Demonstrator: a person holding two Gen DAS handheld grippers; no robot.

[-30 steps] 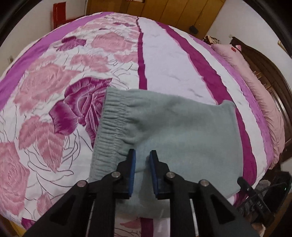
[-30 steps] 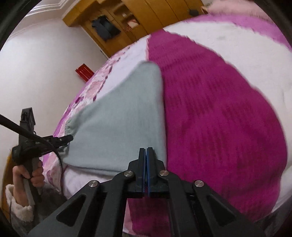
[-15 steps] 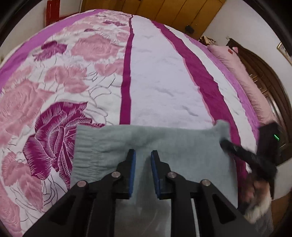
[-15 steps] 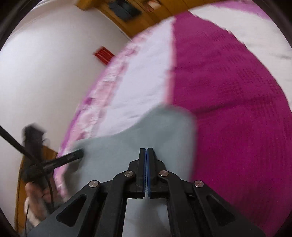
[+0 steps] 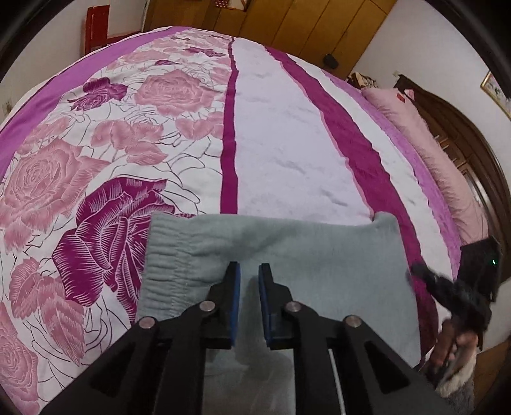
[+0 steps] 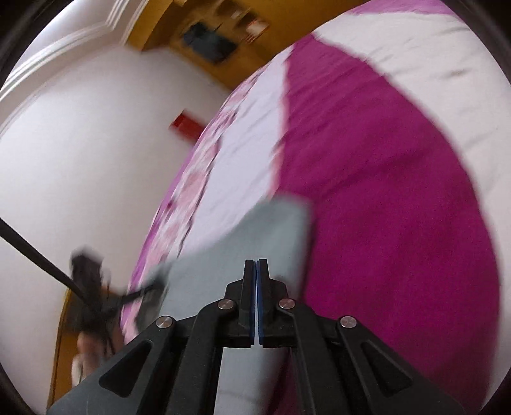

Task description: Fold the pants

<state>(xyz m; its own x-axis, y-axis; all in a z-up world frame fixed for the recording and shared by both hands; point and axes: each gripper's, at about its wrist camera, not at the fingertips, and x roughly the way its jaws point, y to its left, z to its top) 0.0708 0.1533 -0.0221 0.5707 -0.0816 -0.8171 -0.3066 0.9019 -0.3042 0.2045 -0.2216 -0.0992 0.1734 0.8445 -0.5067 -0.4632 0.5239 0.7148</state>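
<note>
While the left claw (image 5: 248, 271) narrows over the pants (image 5: 319, 255) — empty — the right claw (image 6: 256, 266) stays pressed together.

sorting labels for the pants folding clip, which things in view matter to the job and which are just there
Part of the job:
- grey pants, folded on the bed
- left gripper, jaws closing, nothing between them
- right gripper, shut

Just there:
- floral bedspread
- pink pillow
- wooden wardrobe
- red box

The folded pants (image 5: 287, 255) lie on the bed (image 5: 287, 153) at its near edge. A pillow (image 5: 424, 140) lies along the bed's right side, with wardrobes (image 5: 287, 19) behind its far end.
</note>
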